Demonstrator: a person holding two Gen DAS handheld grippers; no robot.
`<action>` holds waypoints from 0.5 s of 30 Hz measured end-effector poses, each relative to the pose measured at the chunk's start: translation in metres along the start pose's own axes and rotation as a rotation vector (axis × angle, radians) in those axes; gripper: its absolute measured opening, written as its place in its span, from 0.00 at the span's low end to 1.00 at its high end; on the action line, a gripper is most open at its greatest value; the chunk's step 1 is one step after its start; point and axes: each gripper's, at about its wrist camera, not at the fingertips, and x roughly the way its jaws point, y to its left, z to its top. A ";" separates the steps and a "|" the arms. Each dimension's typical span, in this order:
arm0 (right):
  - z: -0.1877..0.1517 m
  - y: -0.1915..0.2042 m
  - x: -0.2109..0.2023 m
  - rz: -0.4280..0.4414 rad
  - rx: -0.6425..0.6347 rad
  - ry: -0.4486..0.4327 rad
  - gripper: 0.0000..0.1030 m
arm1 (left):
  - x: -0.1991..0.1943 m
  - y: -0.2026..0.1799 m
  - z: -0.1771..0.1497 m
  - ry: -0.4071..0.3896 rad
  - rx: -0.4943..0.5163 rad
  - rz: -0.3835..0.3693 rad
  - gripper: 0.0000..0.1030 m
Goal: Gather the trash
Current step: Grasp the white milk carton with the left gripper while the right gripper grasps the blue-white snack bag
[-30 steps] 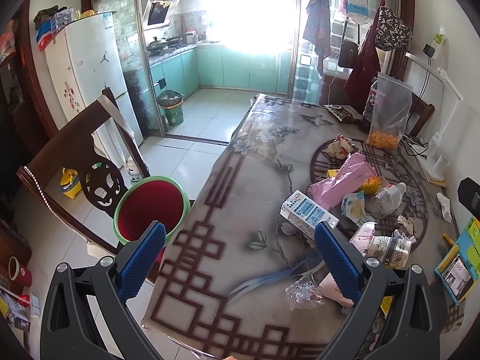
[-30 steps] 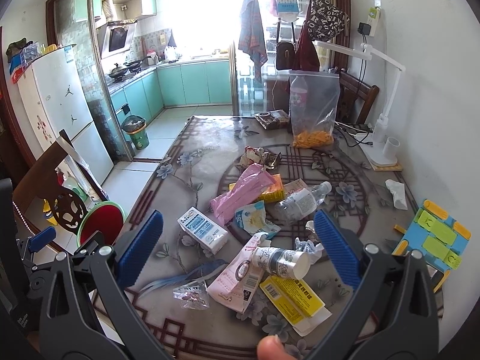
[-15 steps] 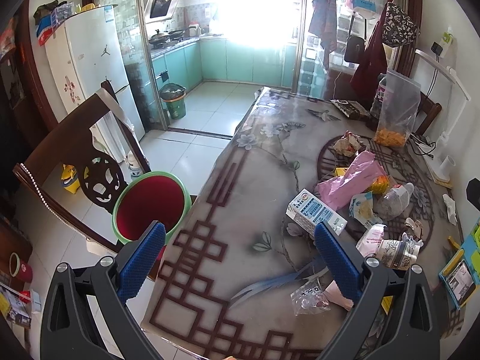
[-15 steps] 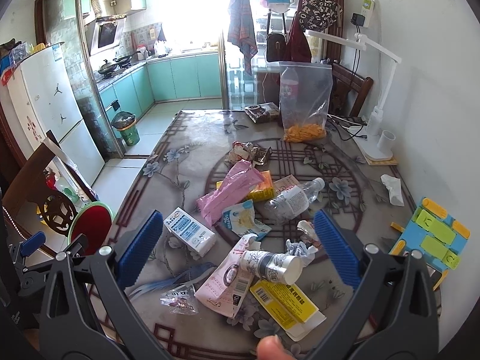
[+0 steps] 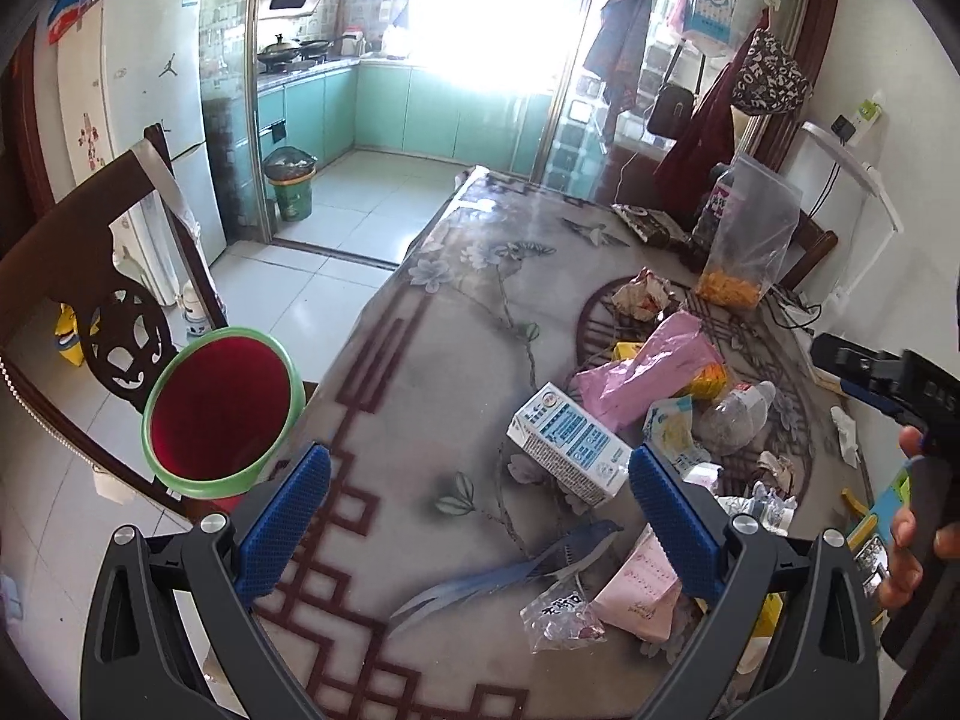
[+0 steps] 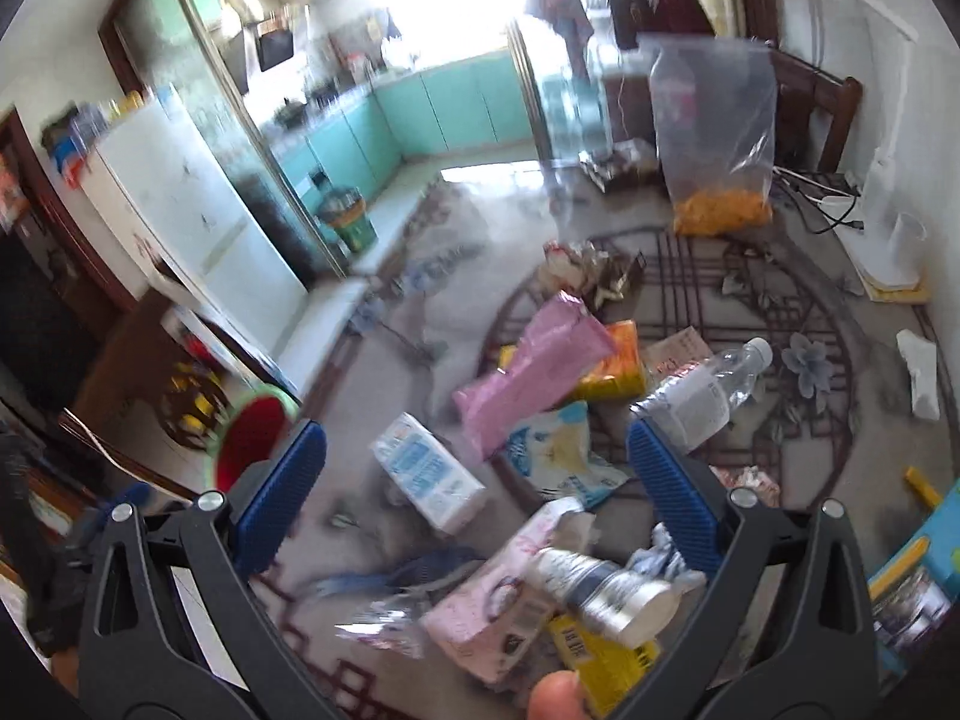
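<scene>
I have both grippers hovering over the near edge of the table (image 5: 420,372), and neither holds anything. The left gripper (image 5: 477,519) has its fingers spread wide, released, and so does the right gripper (image 6: 477,498). The trash sits in a loose heap toward the table's right side: a white-and-blue carton (image 5: 567,450) lies nearest the middle, with a pink bag (image 5: 651,372) just behind it and a crushed clear bottle (image 6: 702,390) beside that. A white canister (image 6: 606,588) lies on a pink wrapper (image 6: 486,606) close to the near edge. Off the table's left edge stands a red bin with a green rim (image 5: 219,411). The right wrist view is motion-blurred.
</scene>
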 end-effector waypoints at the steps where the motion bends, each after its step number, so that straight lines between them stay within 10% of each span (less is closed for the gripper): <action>1: 0.004 -0.002 0.020 -0.025 -0.012 0.058 0.96 | 0.004 -0.001 -0.001 0.012 0.010 0.019 0.93; 9: 0.000 -0.019 0.148 0.083 -0.072 0.393 0.95 | 0.039 -0.011 0.004 0.082 0.007 0.018 0.92; 15: -0.018 -0.027 0.199 -0.013 -0.206 0.523 0.95 | 0.079 -0.028 0.011 0.132 -0.026 0.003 0.88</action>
